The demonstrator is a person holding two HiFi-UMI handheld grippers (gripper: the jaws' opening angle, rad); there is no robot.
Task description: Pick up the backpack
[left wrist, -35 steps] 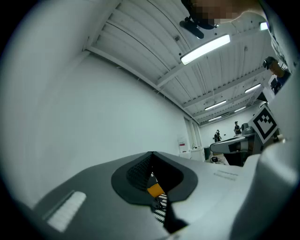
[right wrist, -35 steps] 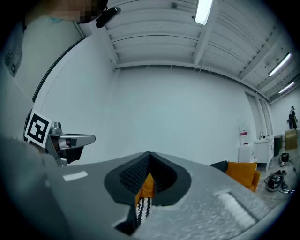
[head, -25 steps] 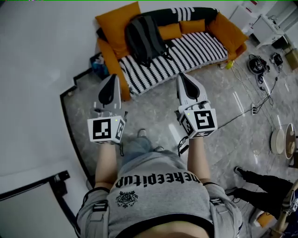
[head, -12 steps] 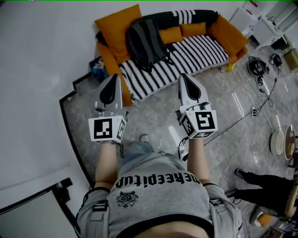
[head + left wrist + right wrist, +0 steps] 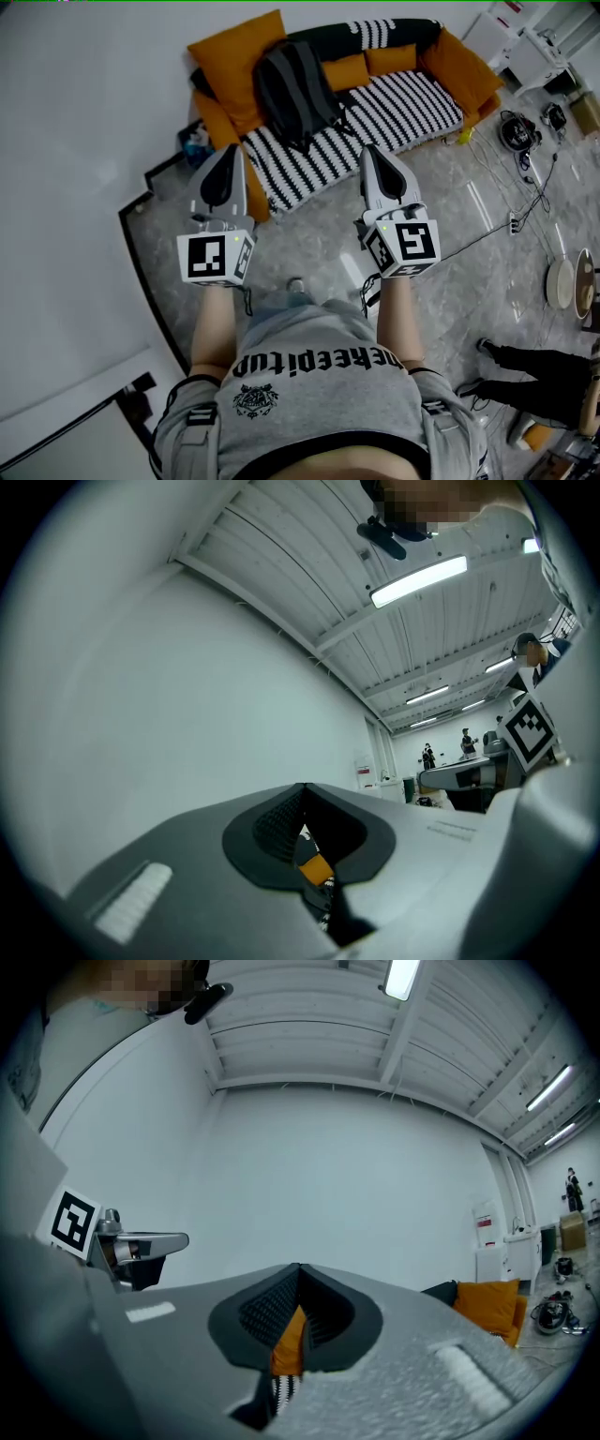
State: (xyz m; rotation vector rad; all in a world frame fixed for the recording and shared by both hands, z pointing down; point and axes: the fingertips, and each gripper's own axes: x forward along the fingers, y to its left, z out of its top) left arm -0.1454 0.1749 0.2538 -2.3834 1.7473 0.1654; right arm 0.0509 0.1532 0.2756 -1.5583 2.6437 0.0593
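Left claw and right claw, both closed and empty, point toward the backpack resting on the sofa well ahead of them: seemingly the approach step, likely needing a closer reach and opened jaws next.

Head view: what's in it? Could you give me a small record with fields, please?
backpack: dark, resting against the sofa's back cushions
sofa: orange, with a black-and-white striped cover
left gripper: shut, empty, apart from the backpack
right gripper: shut, empty, apart from the backpack
task state: backpack not yet touched
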